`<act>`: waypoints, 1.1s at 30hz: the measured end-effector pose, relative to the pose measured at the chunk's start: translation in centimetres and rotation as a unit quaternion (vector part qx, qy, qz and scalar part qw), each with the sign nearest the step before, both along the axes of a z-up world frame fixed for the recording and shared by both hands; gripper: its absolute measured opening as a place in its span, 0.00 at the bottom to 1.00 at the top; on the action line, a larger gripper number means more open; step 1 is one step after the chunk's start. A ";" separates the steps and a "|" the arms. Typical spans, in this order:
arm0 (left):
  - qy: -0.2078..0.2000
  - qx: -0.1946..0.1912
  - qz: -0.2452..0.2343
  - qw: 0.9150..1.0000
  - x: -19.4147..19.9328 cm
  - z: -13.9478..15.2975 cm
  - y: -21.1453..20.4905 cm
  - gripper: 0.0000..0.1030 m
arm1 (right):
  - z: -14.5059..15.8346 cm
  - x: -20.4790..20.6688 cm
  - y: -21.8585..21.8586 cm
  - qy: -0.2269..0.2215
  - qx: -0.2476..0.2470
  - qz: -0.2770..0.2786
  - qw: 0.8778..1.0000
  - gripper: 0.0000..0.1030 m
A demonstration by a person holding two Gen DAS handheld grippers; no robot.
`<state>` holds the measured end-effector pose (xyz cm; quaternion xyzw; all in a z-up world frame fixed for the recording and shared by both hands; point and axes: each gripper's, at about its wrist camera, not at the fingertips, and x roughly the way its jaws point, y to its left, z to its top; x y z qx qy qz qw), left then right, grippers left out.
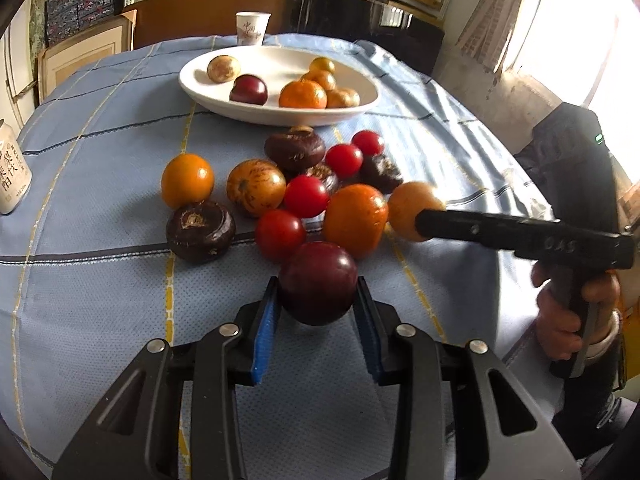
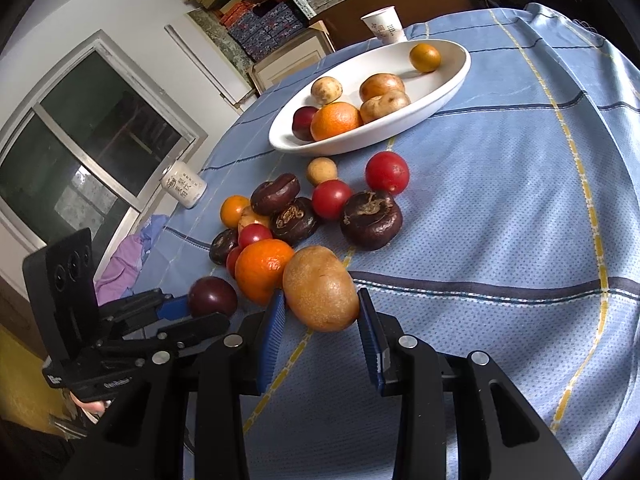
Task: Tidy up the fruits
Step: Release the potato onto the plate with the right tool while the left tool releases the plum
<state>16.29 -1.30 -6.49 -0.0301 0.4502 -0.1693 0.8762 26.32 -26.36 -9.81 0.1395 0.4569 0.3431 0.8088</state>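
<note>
Ribbed blue jaws against glossy round plum (image 1: 318,282), matte speckled fruit (image 2: 321,289).

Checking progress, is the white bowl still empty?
No, the white bowl already holds several fruits, including an orange and a plum.

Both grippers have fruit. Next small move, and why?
Probably lift both and carry toward the oval white bowl. The left gripper is shut on a dark red round plum, the right gripper on a tan speckled oval fruit, both low over the blue checked tablecloth; the bowl already holds similar fruit.
</note>
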 end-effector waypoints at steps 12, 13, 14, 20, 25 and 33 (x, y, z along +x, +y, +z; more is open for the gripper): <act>-0.069 0.006 0.010 0.998 2.9 4.7 2.3 0.35 | 2.8 0.0 -0.2 -0.063 0.028 -0.011 0.998 0.36; -0.073 0.009 0.017 0.997 3.8 5.2 2.6 0.35 | 3.3 0.4 0.0 -0.069 0.021 -0.016 0.997 0.36; -0.075 0.008 0.020 0.997 4.5 5.5 2.9 0.35 | 3.7 0.8 0.1 -0.075 0.016 -0.019 0.997 0.36; -0.081 -0.015 0.053 0.995 10.3 6.6 4.0 0.35 | 6.0 6.0 0.2 -0.115 0.026 -0.081 0.990 0.36; -0.065 -0.011 0.089 0.994 16.7 5.8 3.6 0.35 | 5.0 10.7 0.7 -0.119 -0.018 -0.143 0.982 0.36; -0.061 0.015 0.126 0.990 21.0 4.5 3.3 0.78 | 4.2 12.7 1.9 -0.127 -0.044 -0.142 0.981 0.54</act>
